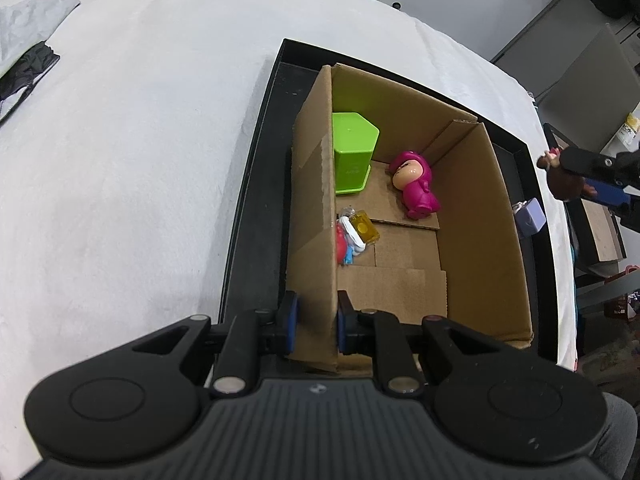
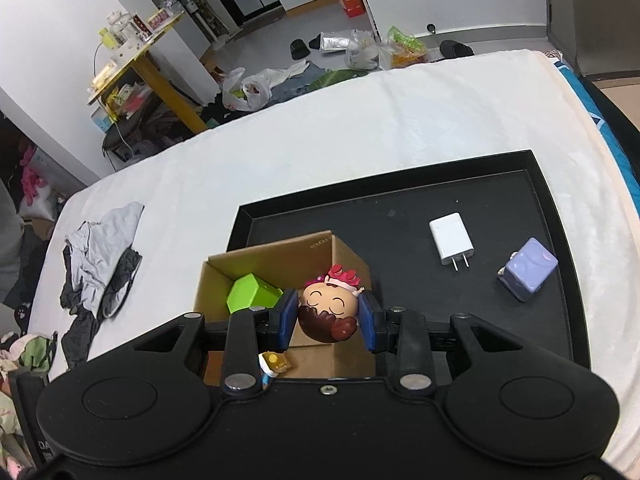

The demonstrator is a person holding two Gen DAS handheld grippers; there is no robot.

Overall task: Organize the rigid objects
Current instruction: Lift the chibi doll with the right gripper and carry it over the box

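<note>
I keep the left gripper (image 1: 318,320) pinched on the left wall of the cardboard box (image 1: 472,216), steadying it inside the black tray (image 2: 400,208) so it cannot slide as toys drop in; inside the box lie a green hexagonal cup (image 1: 352,152), a pink figurine (image 1: 414,188) and a small yellow-topped toy (image 1: 362,230); above the box, my right gripper (image 2: 329,316) clamps a brown-haired doll head (image 2: 328,312), apparently bound for the box; right of the box, on the tray, wait a white charger (image 2: 451,242) and a lilac cube (image 2: 528,268).
</note>
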